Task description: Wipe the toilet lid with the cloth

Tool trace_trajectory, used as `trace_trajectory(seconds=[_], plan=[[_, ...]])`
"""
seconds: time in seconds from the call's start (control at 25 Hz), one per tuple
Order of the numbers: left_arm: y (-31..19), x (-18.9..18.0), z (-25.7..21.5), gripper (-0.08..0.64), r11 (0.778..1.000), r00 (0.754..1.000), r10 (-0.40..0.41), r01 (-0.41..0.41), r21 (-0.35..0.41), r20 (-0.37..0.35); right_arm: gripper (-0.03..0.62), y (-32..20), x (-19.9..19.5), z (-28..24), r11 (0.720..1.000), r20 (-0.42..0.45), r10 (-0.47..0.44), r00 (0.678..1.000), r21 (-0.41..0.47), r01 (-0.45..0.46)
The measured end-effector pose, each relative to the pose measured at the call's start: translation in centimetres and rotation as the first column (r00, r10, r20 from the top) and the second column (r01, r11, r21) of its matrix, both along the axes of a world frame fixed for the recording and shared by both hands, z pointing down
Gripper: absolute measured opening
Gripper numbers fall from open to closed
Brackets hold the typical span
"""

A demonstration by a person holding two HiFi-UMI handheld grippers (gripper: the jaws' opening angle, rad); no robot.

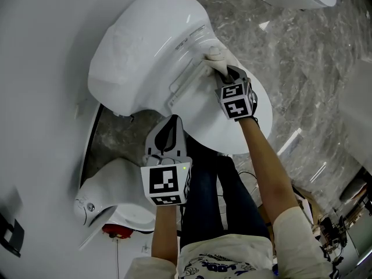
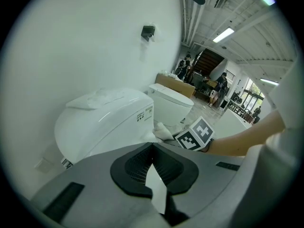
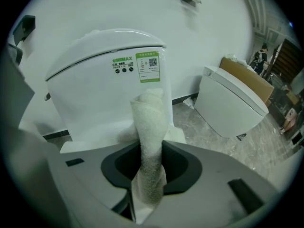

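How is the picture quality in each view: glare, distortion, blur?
Head view: sharp, with bright reflections on the marble floor. Left gripper view: fisheye, dark corners, ceiling lights glare. Right gripper view: fisheye too; the cloth looks soft near the jaws.

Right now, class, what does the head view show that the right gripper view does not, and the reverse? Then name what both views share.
Head view only: the left claw, shut and empty, and the person's jeans. Right gripper view only: a cardboard box and people far off across the room. Both: the right claw shut on the white cloth, which presses against the white toilet lid.
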State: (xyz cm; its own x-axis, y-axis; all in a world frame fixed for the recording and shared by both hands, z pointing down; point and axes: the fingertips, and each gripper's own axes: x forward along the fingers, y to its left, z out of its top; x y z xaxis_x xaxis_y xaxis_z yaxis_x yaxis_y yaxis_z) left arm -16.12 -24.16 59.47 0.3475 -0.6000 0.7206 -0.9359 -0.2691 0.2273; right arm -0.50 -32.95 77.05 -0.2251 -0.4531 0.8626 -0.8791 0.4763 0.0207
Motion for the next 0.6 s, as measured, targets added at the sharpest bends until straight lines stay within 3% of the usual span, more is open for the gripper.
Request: trace_trajectory(seconds=[0.28, 0.6], plan=[[1.3, 0.6, -0.5, 0.003, 1.0, 1.0, 0.009, -0.009, 0.01, 0.012, 0.101, 2.9, 1.6, -0.1, 1.0, -0.003, 0.006, 1.0, -0.003, -0.006], [4.3, 3.8, -0.9, 0.003, 0.999, 0.999, 0.052, -0.052, 0.01, 0.009, 0.106, 7.6, 5.5, 0.5, 0.997, 0.018, 0.068, 0.998, -0.033, -0.067]])
